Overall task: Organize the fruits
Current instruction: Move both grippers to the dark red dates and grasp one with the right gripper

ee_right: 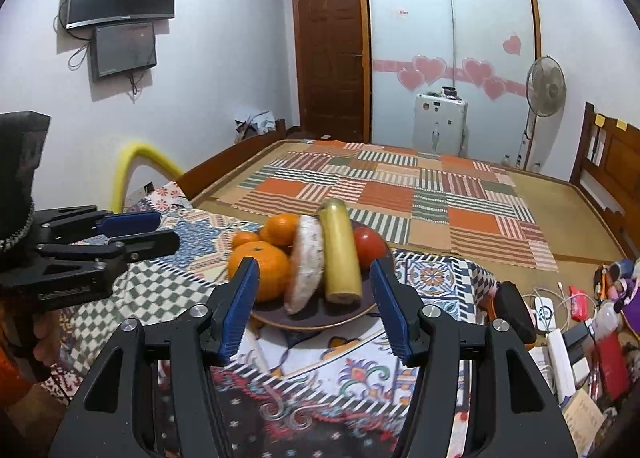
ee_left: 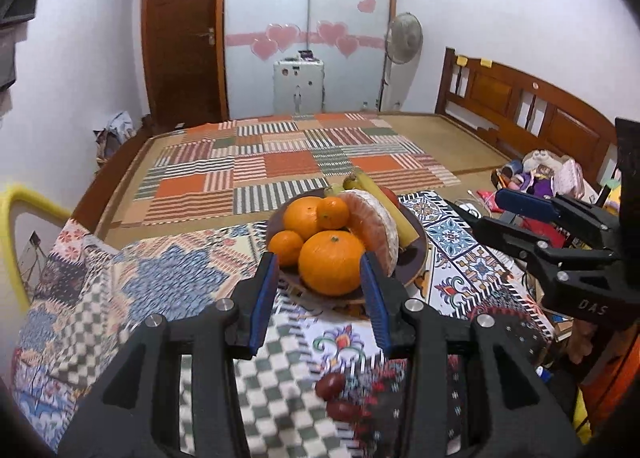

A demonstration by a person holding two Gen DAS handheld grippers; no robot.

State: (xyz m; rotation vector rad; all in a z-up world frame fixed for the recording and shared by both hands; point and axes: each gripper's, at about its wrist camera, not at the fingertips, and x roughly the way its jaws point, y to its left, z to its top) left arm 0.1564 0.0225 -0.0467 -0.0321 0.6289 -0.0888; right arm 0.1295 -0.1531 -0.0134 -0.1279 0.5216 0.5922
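A dark plate [ee_left: 416, 258] [ee_right: 320, 320] on the patterned cloth holds several oranges [ee_left: 331, 262] [ee_right: 260, 270], a peeled pomelo wedge [ee_left: 374, 226] [ee_right: 307, 264], a banana [ee_left: 384, 202] [ee_right: 340, 246] and a red tomato [ee_right: 370, 246]. Two small red fruits [ee_left: 330, 384] lie on the cloth near me, below the left gripper. My left gripper [ee_left: 322, 298] is open and empty, its blue pads either side of the front orange, short of the plate. My right gripper [ee_right: 314, 306] is open and empty, just before the plate's near rim.
A bed with a patchwork cover [ee_left: 280, 166] [ee_right: 400, 194] lies behind the plate. Clutter of toys, chargers and cables [ee_right: 576, 318] [ee_left: 540, 178] sits to the right. A yellow chair back [ee_left: 24, 218] stands at left. The wooden headboard [ee_left: 520, 98] is far right.
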